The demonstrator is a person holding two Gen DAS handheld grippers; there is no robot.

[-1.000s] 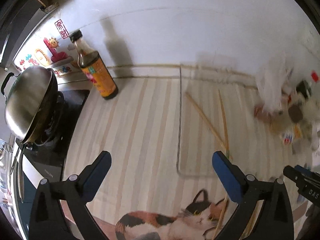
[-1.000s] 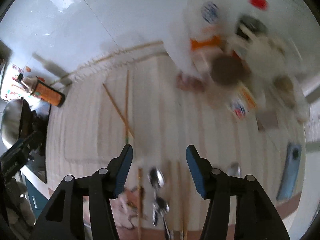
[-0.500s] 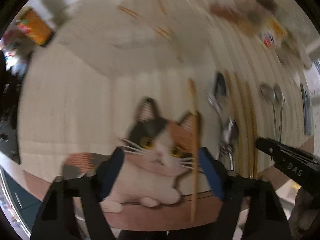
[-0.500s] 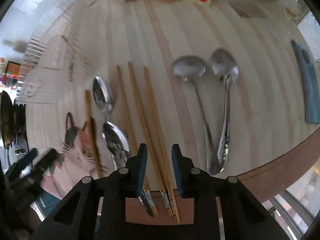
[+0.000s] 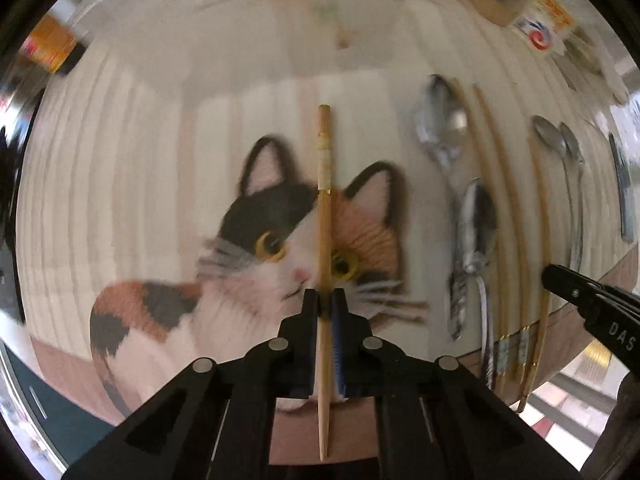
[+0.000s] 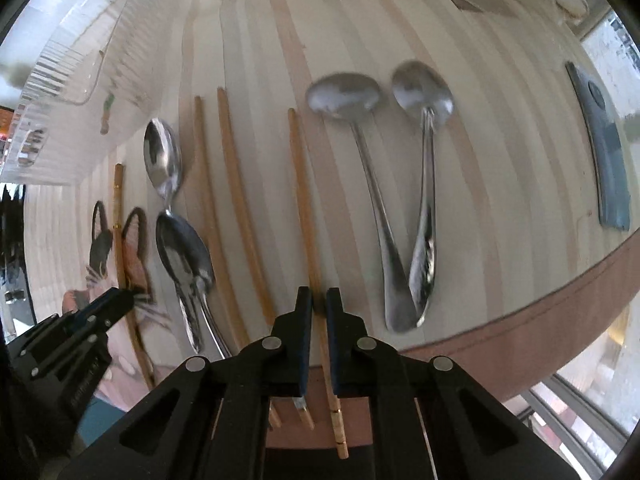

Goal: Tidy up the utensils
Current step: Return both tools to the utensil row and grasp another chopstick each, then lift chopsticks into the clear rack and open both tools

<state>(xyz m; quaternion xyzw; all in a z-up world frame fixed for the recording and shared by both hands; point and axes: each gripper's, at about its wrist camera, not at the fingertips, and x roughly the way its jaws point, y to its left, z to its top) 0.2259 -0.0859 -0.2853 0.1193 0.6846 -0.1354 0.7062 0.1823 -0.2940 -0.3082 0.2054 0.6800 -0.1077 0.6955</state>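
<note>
My left gripper (image 5: 325, 303) is shut on a wooden chopstick (image 5: 324, 184) that lies over the cat picture (image 5: 248, 256) on the striped mat. My right gripper (image 6: 318, 302) is shut on another wooden chopstick (image 6: 302, 196) near the mat's front edge. In the right wrist view, two more chopsticks (image 6: 224, 184) lie to its left, then two small spoons (image 6: 168, 184) end to end. Two larger metal spoons (image 6: 380, 184) lie to its right with their handles meeting. The left gripper (image 6: 116, 300) and its chopstick (image 6: 117, 208) show at the left there.
A blue-grey phone (image 6: 604, 160) lies at the right on the mat. Packets and jars (image 5: 540, 24) crowd the far right. A brown sauce bottle (image 5: 48, 48) stands far left. A clear board (image 6: 76, 60) lies at the back left. The table's brown front edge (image 6: 540, 316) is close.
Both grippers came down to the front of the mat and shut, the left on the chopstick over the cat, the right on a chopstick between the spoons.
</note>
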